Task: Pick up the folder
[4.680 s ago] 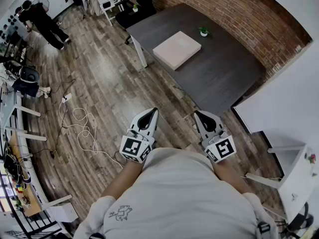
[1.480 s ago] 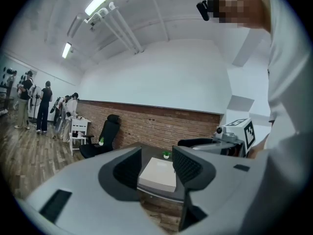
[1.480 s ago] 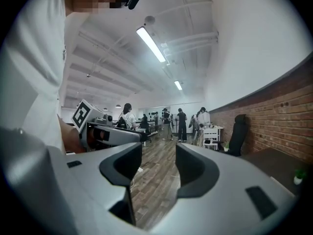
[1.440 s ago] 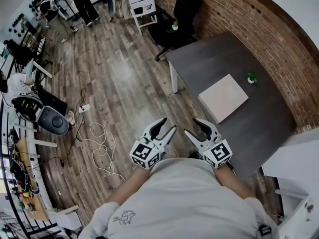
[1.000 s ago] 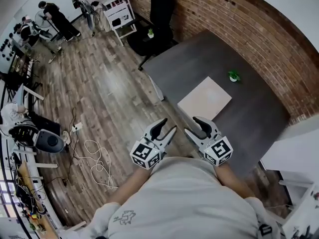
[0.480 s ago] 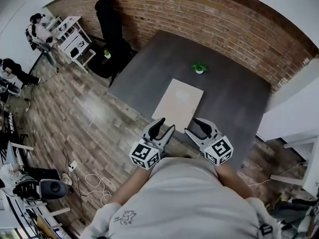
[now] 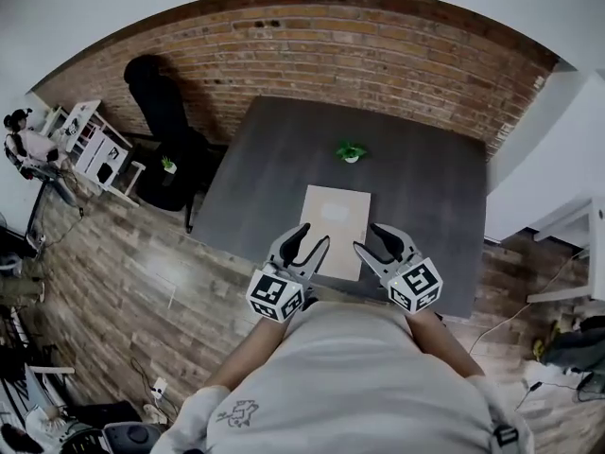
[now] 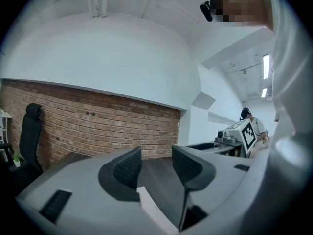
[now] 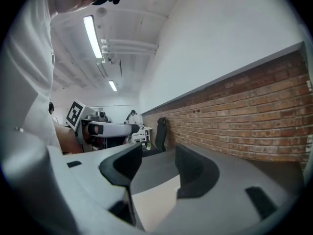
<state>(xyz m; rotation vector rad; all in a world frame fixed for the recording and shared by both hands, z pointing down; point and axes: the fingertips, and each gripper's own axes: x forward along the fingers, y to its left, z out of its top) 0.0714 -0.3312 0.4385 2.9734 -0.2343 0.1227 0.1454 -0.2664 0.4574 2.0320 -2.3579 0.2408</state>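
A pale beige folder (image 7: 335,229) lies flat on the dark grey table (image 7: 255,178), its near end at the table's front edge. My left gripper (image 7: 309,241) hovers over the folder's near left corner, open and empty. At the near right corner my right gripper (image 7: 371,239) is held the same way, open and empty. Between the left gripper's jaws a strip of the folder (image 8: 154,210) shows low down. The right gripper view shows the folder (image 9: 154,199) below its spread jaws. Both grippers point level toward the brick wall.
A small green plant in a white pot (image 7: 351,151) stands on the table beyond the folder. A brick wall (image 7: 312,60) backs the table. A black office chair (image 7: 161,112) and white shelves (image 7: 95,149) stand at the left. A white wall corner (image 7: 548,159) closes the right side.
The person has turned and walked up to the table, which now lies straight ahead. The folder has come from far off to just under both grippers. Both pairs of jaws kept the same width.
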